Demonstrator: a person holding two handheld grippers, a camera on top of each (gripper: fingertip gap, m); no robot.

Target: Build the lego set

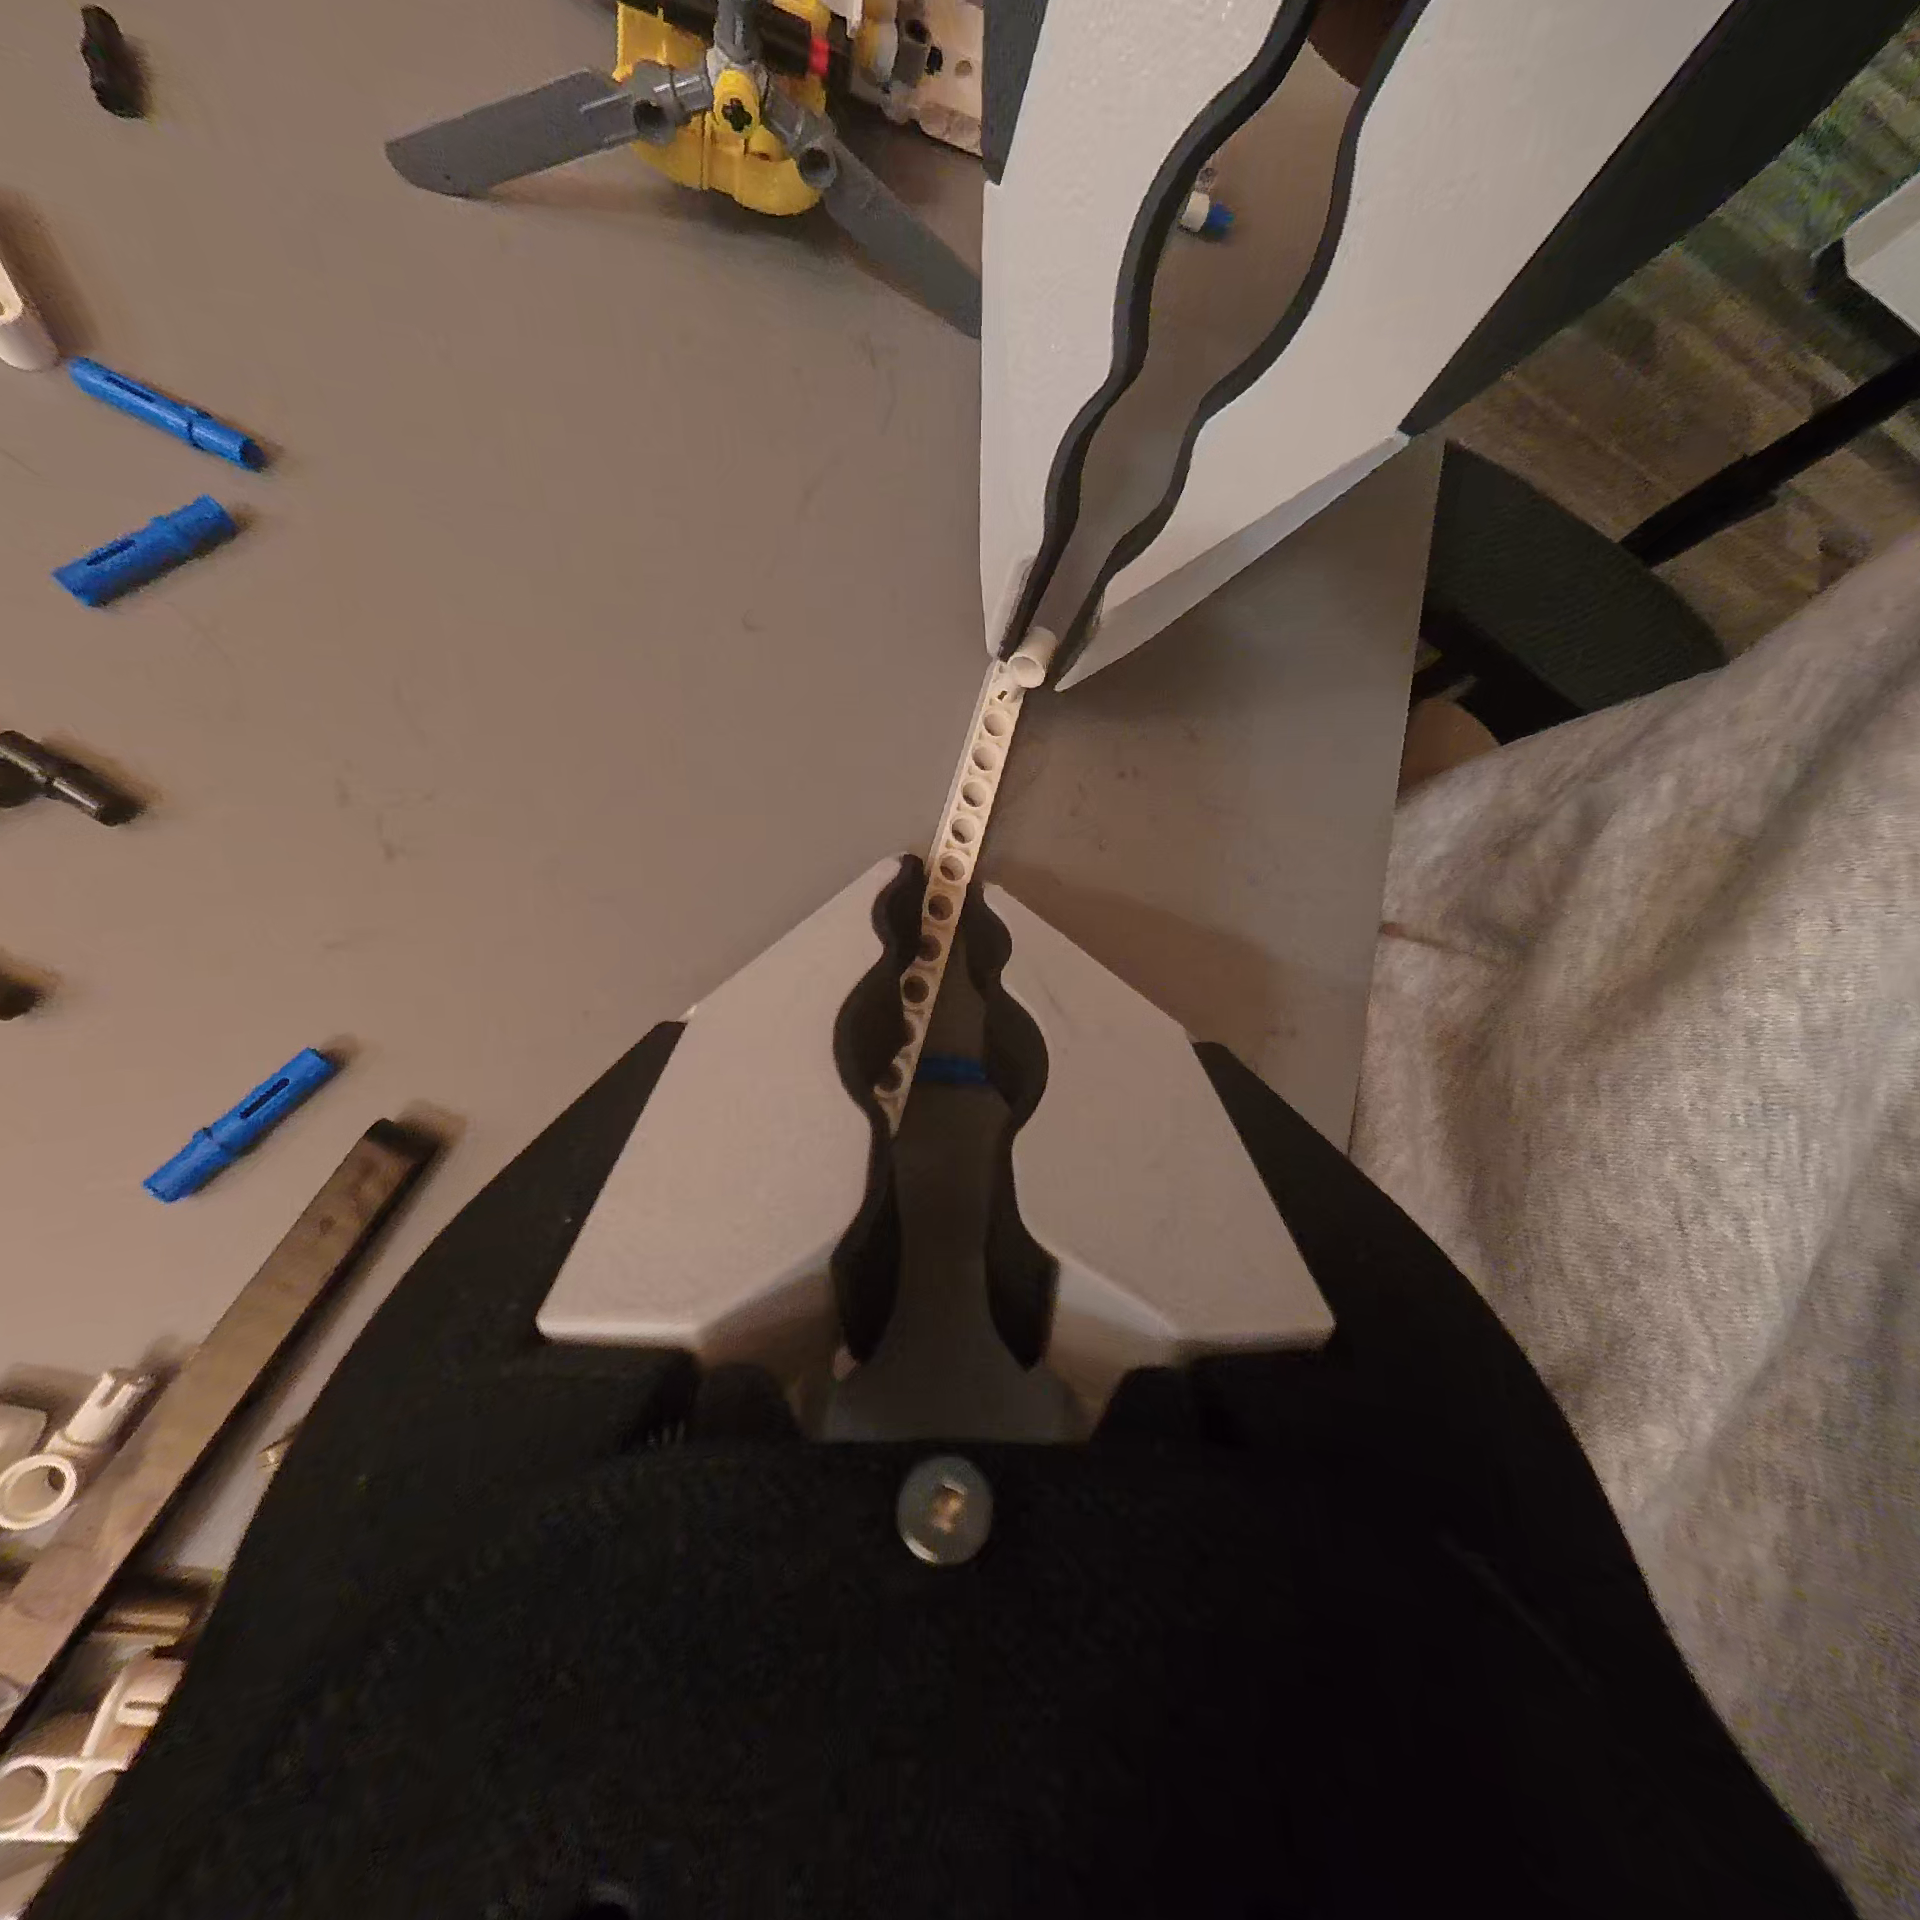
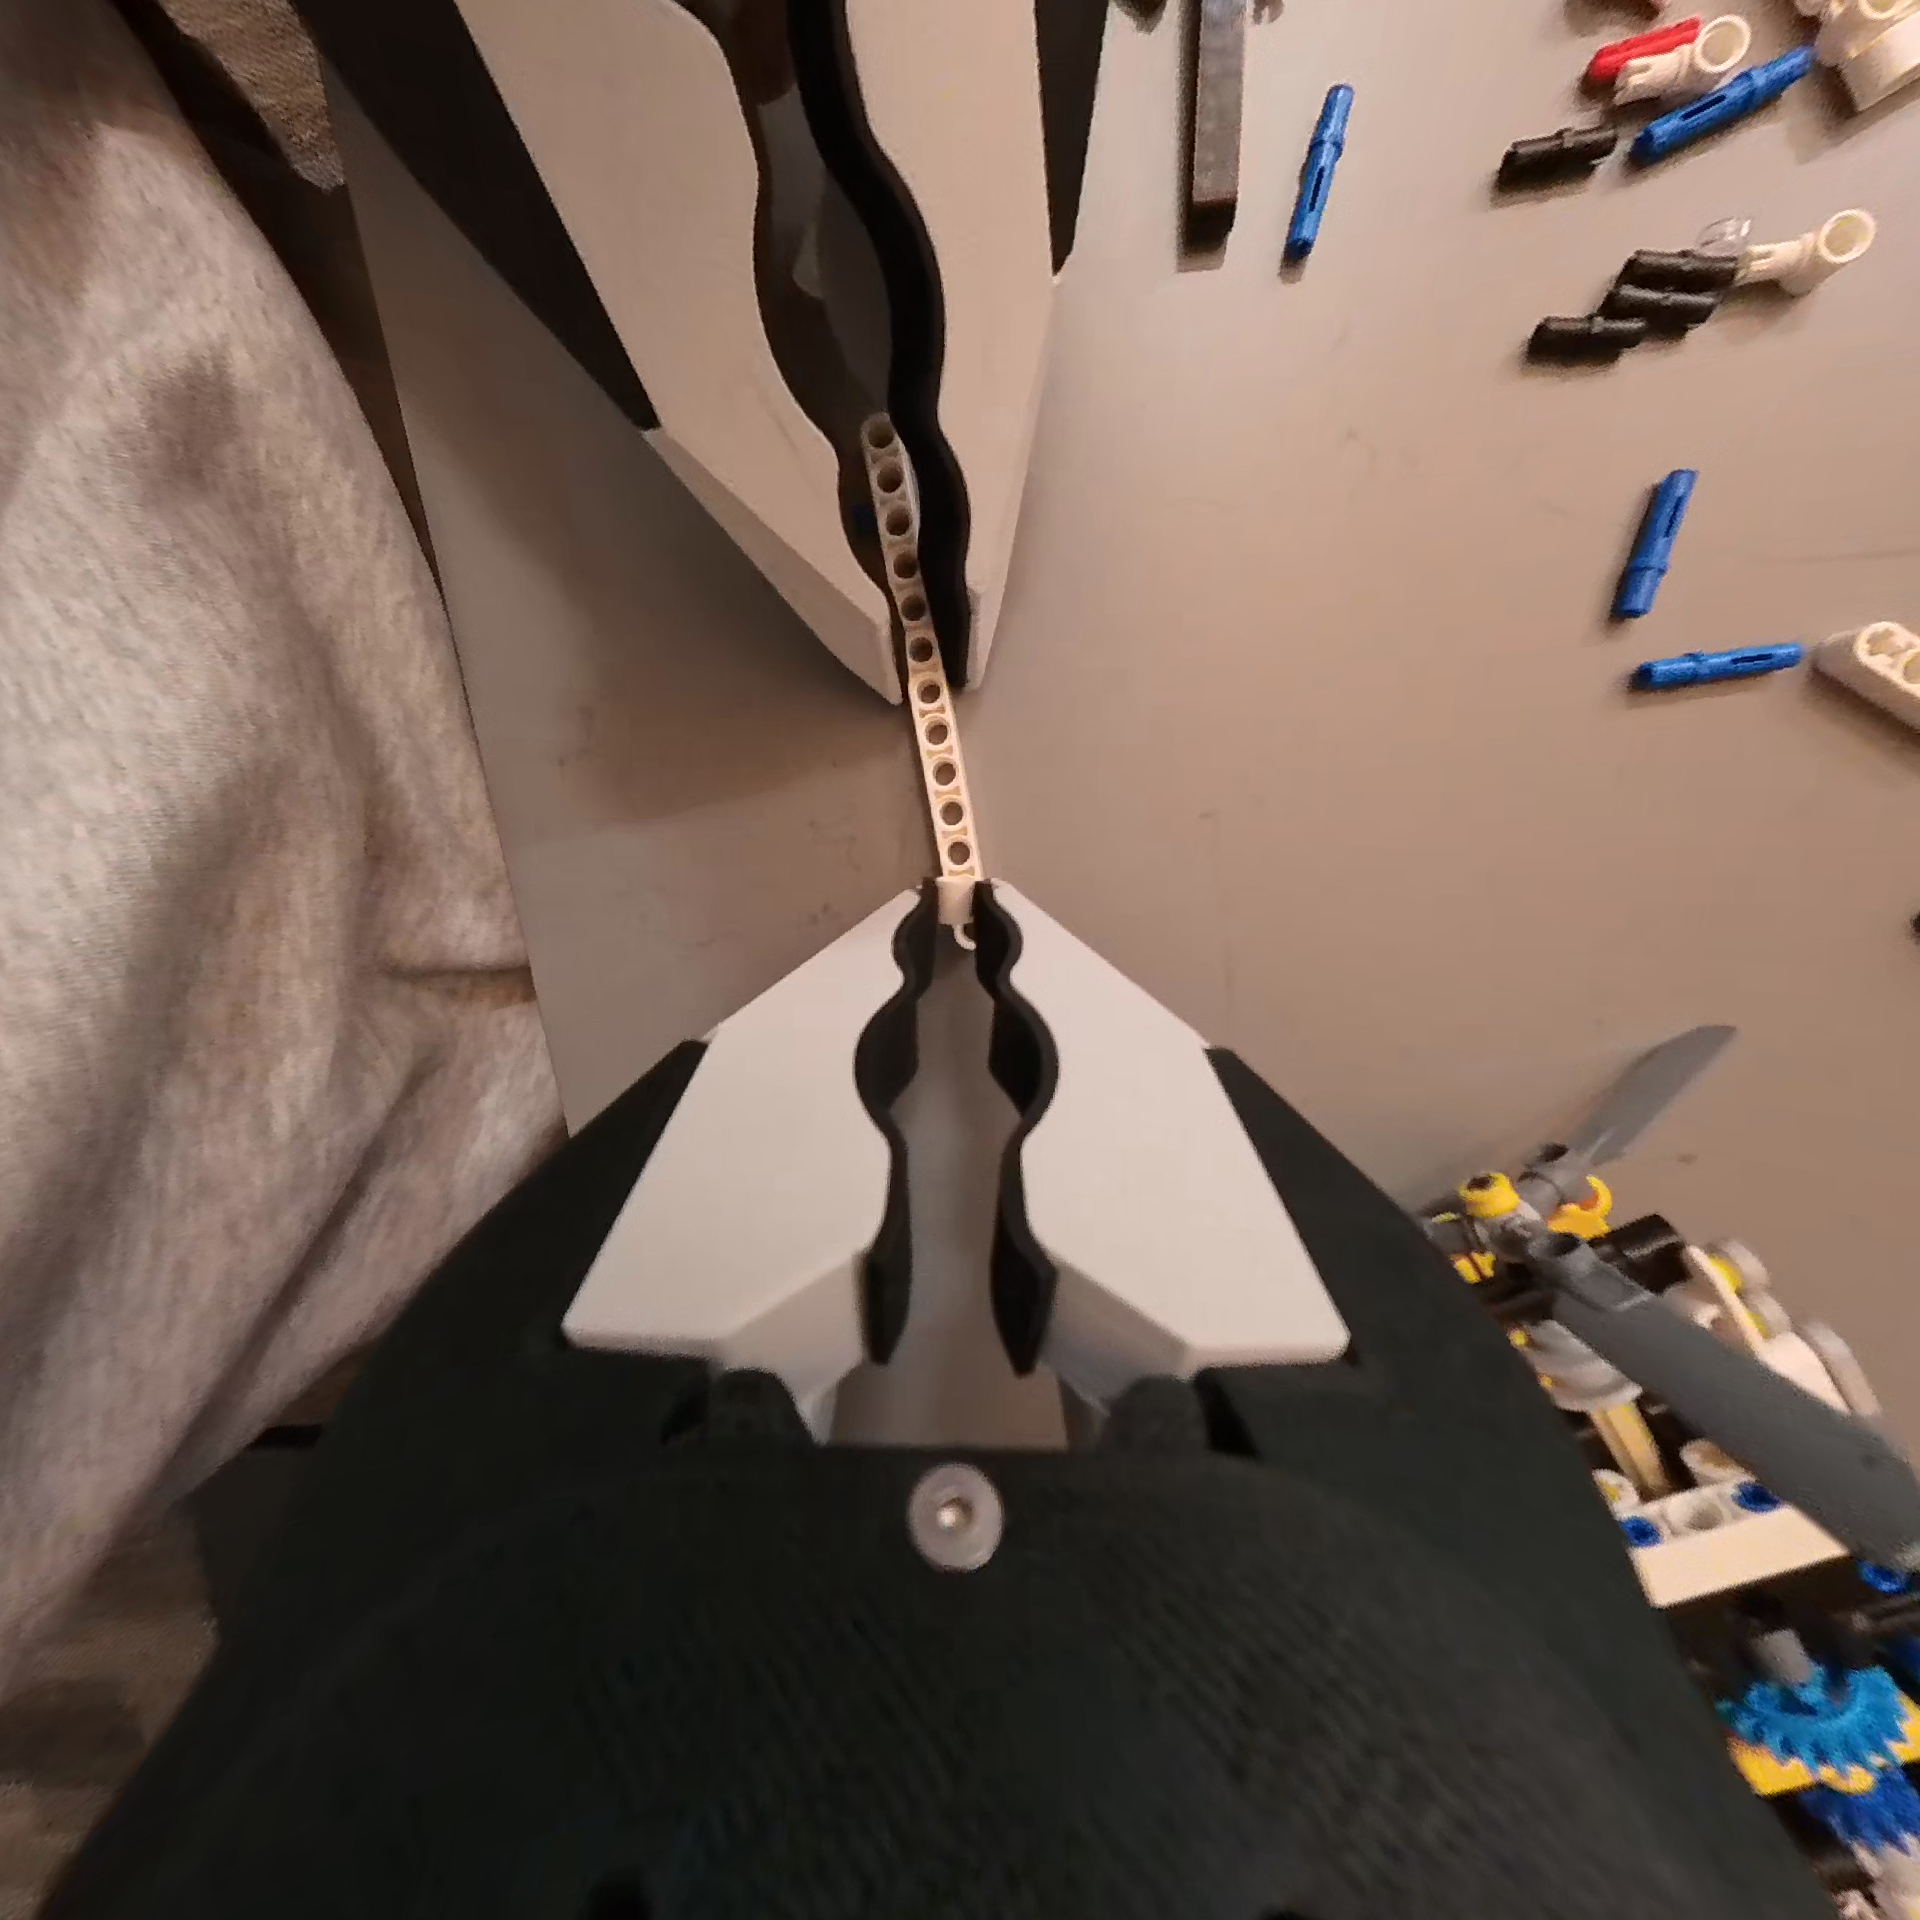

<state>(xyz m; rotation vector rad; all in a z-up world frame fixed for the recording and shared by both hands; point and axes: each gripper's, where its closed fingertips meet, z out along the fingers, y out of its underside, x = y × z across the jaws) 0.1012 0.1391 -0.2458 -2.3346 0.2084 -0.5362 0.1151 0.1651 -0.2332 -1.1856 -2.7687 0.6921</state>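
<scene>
Here, to the left of the left gripper [image 1: 940, 883], blue pins [image 1: 166, 412] and a black strip [image 1: 260, 1309] lie on the grey table [image 1: 571, 623], with the yellow model [image 1: 727, 114] and its grey blades ahead and to the left. The left gripper's fingers are pressed onto a long white beam [image 1: 966, 821] full of holes, holding its near end with a blue pin [image 1: 951, 1070] stuck in it. The beam runs forward to the right gripper [image 2: 961, 894], whose tips pinch a small white piece [image 2: 958, 902] at the beam's far end. To the right of the right gripper lie more blue pins [image 2: 1652, 545], black connectors [image 2: 1621, 312] and white pieces [image 2: 1870, 665]. A grey sleeve [image 1: 1662, 1039] sits right of the left gripper.
</scene>
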